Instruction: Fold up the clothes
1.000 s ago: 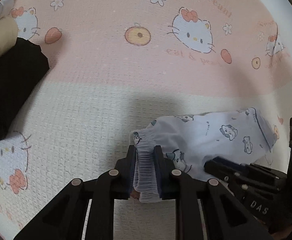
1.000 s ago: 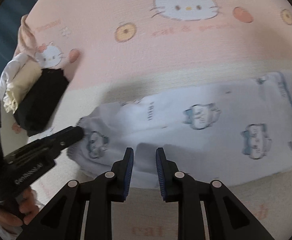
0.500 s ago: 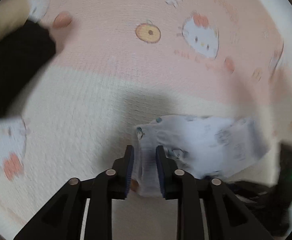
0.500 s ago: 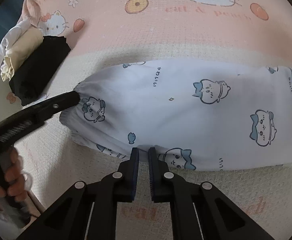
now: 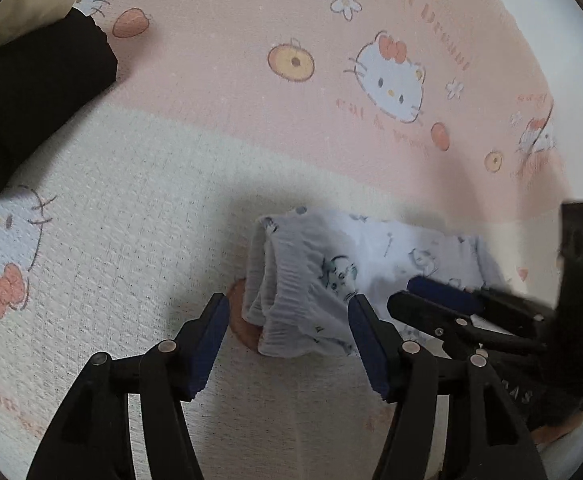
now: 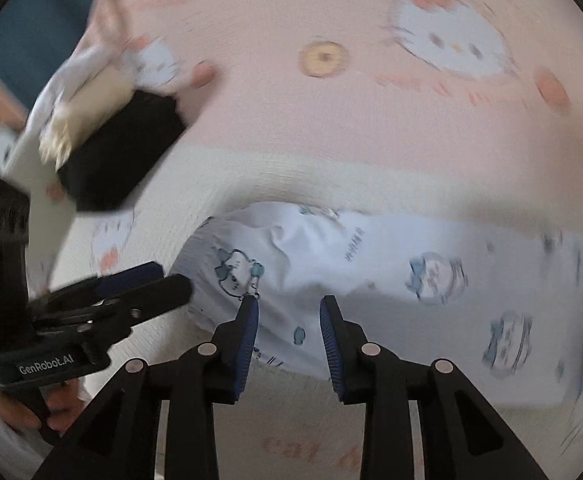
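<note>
A pale blue garment (image 5: 315, 280) printed with small cartoon cats lies folded on the pink and cream blanket (image 5: 251, 128). Its gathered elastic end sits bunched between the spread fingers of my left gripper (image 5: 285, 322), which stands open over it. In the right wrist view the same garment (image 6: 371, 272) stretches off to the right, and my right gripper (image 6: 289, 328) is open just above its near edge. The left gripper (image 6: 143, 292) shows at the garment's left end, and the right gripper (image 5: 443, 300) enters the left wrist view from the right.
A stack of folded clothes, black (image 5: 27, 92) and cream (image 5: 39, 0), lies at the upper left of the blanket; it is the blurred stack (image 6: 119, 148) in the right wrist view. A person's hand (image 6: 15, 412) holds the left gripper's handle.
Both grippers were shut on the pale blue garment and have let go. The waistband end now lies bunched on the blanket. The right wrist view has pulled back and blurred.
</note>
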The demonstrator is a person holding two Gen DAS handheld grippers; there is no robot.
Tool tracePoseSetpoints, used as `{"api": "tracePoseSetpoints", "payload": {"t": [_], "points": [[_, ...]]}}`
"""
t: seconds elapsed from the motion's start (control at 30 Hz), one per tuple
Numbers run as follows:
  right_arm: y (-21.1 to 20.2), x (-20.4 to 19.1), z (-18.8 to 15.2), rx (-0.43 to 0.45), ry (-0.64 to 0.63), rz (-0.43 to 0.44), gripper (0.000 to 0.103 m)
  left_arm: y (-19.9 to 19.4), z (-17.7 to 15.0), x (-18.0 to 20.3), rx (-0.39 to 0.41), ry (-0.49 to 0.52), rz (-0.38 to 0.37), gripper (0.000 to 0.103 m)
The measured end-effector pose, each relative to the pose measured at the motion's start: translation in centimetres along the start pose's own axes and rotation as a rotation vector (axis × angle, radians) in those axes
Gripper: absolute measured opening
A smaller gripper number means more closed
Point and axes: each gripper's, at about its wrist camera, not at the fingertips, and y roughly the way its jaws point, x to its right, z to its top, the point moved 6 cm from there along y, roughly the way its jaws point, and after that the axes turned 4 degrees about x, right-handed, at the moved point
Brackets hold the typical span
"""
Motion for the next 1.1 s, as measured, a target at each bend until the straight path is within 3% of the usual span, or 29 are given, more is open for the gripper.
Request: {"api": "tracePoseSetpoints", "payload": {"t": [0.1,0.17,0.47,0.63,0.73,0.83,0.87,0.9,0.97,1.1], "points": [[0.5,-1.4,0.0,-0.019,-0.144,-0.014,0.031,0.7,-0.7,0.0,-0.033,0.031,0.029,0.028],[1.4,-1.5,-0.1,-0.043,-0.161,-0.018,0.031,1.2,-1.2,0.0,-0.056,0.053,0.043,0.023],[4.8,-0.2,0.6,-0.09,-0.007,-0.036,0.031,2.3,-2.1,-0.1,-0.091,0.072,0.056,0.022],[5.4,-0.5,1.4,-0.075,-0.006,-0.076,0.031,2.6,-2.3,-0.3,-0.099,0.066,0.051,0.022],[5.0,-0.7,1.4,-0.07,-0.02,-0.092,0.031,2.0,-1.7,-0.3,-0.093,0.013,0.015,0.022],[3.6,-0.7,1.1,-0.044,-0.025,-0.103,0.031,1.3,-1.0,-0.4,-0.083,-0.048,-0.027,0.025],[2.8,-0.4,0.7,-0.026,-0.013,-0.113,0.031,1.0,-0.7,-0.4,-0.08,-0.068,-0.041,0.031],[2.0,0.0,0.3,-0.007,0.001,-0.124,0.031,0.7,-0.4,-0.4,-0.068,-0.09,-0.068,0.047],[0.3,0.9,-0.5,0.03,0.029,-0.145,0.031,-0.2,0.2,-0.3,-0.029,-0.128,-0.142,0.069],[-2.5,2.4,-2.0,0.099,0.099,-0.188,0.043,-0.1,0.7,-0.8,-0.019,-0.148,-0.145,0.069]]}}
